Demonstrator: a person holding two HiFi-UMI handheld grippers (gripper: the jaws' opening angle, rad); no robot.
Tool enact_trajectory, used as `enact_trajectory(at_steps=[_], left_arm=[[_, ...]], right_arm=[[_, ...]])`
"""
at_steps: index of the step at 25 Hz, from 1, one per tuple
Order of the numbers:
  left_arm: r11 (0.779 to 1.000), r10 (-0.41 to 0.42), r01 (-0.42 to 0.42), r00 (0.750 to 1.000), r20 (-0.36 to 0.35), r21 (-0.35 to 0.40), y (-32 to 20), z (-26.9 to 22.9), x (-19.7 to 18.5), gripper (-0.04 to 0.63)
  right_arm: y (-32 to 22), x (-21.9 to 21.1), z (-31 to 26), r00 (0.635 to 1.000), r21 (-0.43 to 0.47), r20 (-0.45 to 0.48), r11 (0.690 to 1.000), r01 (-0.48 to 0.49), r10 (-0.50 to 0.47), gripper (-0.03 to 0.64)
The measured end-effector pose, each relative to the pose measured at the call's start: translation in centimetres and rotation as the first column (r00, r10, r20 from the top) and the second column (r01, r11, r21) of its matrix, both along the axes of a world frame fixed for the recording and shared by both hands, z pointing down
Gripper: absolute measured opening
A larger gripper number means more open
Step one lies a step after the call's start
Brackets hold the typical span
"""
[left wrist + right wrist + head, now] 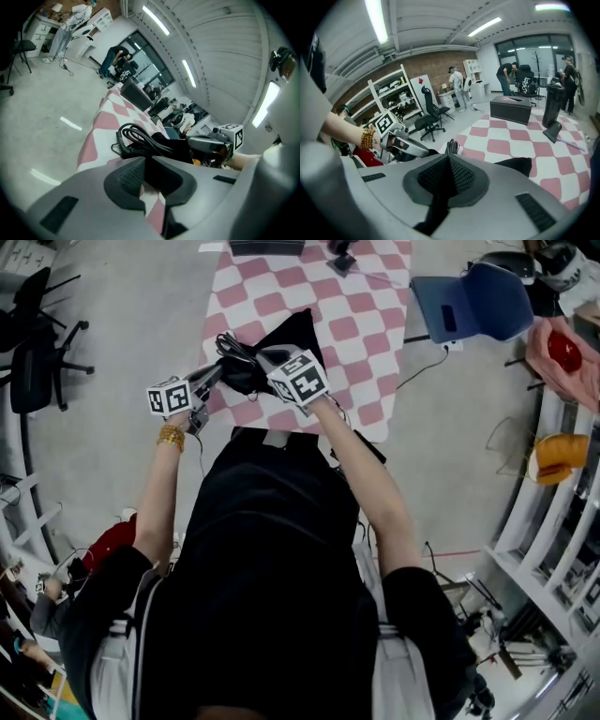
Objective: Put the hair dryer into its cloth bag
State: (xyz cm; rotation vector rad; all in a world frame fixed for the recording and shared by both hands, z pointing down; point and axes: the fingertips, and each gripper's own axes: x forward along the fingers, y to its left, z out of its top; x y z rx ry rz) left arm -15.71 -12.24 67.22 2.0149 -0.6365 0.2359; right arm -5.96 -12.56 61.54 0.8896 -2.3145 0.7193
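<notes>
The cloth bag is seen at the worktop's near edge, the hair dryer's cord spilling out; its fabric is pinched by the left tongs, the right tongs clenched tight alongside.

The person holds both arms out in front, close together. The left arm is bare and nearly straight, and the left wrist has beads on it. The right arm is bare too and bends a little at the elbow. Each hand holds a gripper that tips downward, and the two tips point in toward each other. The left gripper has its jaws almost together, pinching a bit of the black cloth bag. The right gripper has its jaws squeezed tight together.
</notes>
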Motion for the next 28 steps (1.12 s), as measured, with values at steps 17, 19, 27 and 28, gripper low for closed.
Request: enact_trajectory(at_steps=[17, 19, 27, 28], left_arm=[[0.962, 0.262, -0.268, 0.959, -0.105, -0.052, 1.4, -3.7, 4.3, 0.160], [0.944, 0.277, -0.300, 0.947, -0.164, -0.138, 1.7, -2.4, 6.7, 0.160], [0.939, 0.174, -0.253, 0.934, -0.312, -0.235, 0.3, -2.0, 8.9, 0.021], [0.937, 0.143, -0.246, 0.917, -0.373, -0.246, 0.2, -2.7, 9.4, 0.018]], right_arm=[[0.2, 4.2, 0.9, 0.943, 0.131, -0.185, 0.944, 0.302, -0.276, 0.132], [0.2, 4.3, 1.8, 0.928, 0.133, -0.236, 0.937, 0.323, -0.287, 0.132], [0.2, 3.5, 3.5, 0.864, 0.105, -0.335, 0.897, 0.430, -0.375, 0.132], [0.5, 3.5, 3.9, 0.851, 0.098, -0.352, 0.888, 0.449, -0.391, 0.132]])
